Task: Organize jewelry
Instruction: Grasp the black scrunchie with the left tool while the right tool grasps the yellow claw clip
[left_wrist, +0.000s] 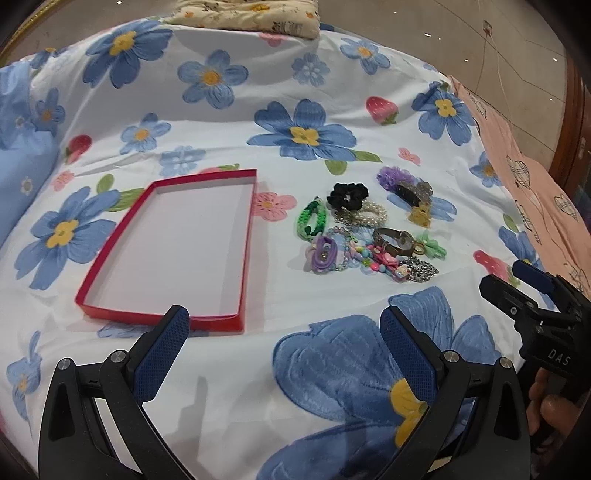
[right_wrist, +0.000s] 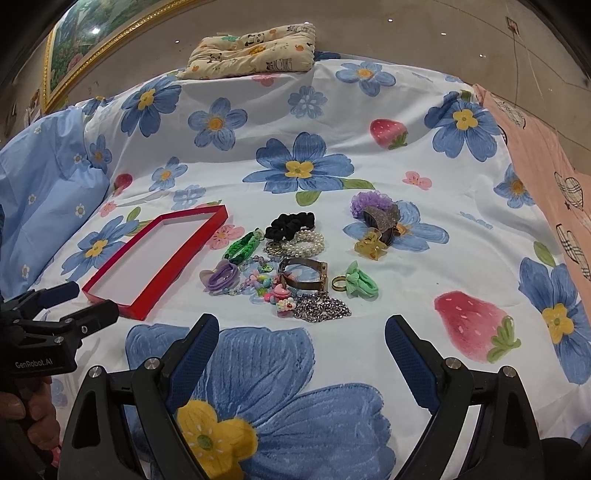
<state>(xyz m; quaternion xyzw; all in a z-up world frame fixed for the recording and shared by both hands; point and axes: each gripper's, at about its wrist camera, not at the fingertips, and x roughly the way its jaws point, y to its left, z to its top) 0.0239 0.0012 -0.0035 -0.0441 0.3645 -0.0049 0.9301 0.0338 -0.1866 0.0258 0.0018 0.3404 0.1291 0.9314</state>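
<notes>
A shallow red box (left_wrist: 122, 236) with a white floor lies empty on the floral bedspread; the right wrist view shows the red box (right_wrist: 173, 258) at left. Right of it is a jewelry pile: black scrunchie (right_wrist: 290, 223), pearl bracelet (right_wrist: 304, 242), green braided band (right_wrist: 242, 245), bronze watch (right_wrist: 303, 277), gold ring (right_wrist: 338, 283), silver chain (right_wrist: 321, 308) and amber claw clip (right_wrist: 369, 245). My left gripper (left_wrist: 284, 321) hovers open by the box's near edge. My right gripper (right_wrist: 301, 325) stands open just short of the chain. Both hold nothing.
A small patterned pillow (right_wrist: 251, 51) rests at the bed's far end. A blue pillow (right_wrist: 44, 192) bulges at left and a pink sheet (right_wrist: 546, 177) covers the right edge. A hand (left_wrist: 550, 410) grips the right tool's handle.
</notes>
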